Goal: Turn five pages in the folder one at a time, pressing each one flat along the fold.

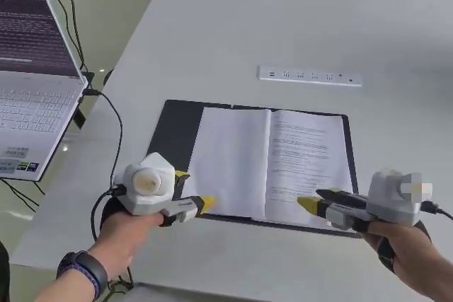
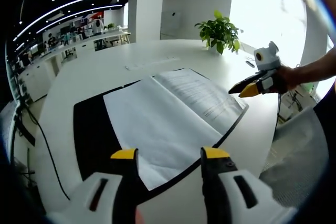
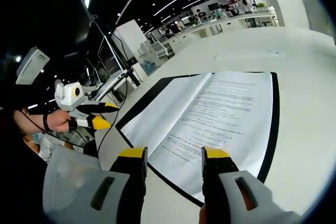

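Observation:
A black folder (image 1: pixel 177 126) lies open on the white table, with a blank white page (image 1: pixel 230 160) on its left side and a printed page (image 1: pixel 308 160) on its right. The folder also shows in the left gripper view (image 2: pixel 92 135) and the right gripper view (image 3: pixel 270 114). My left gripper (image 1: pixel 205 205) (image 2: pixel 169 154) hovers open at the folder's near left edge, holding nothing. My right gripper (image 1: pixel 306 205) (image 3: pixel 174 153) is open over the near edge of the printed page (image 3: pixel 220 114), nothing between its yellow tips.
An open laptop (image 1: pixel 32 83) sits at the far left, its cable (image 1: pixel 113 114) trailing past the folder's left side. A white power strip (image 1: pixel 309 76) lies beyond the folder. A potted plant (image 2: pixel 219 32) stands at the table's far end.

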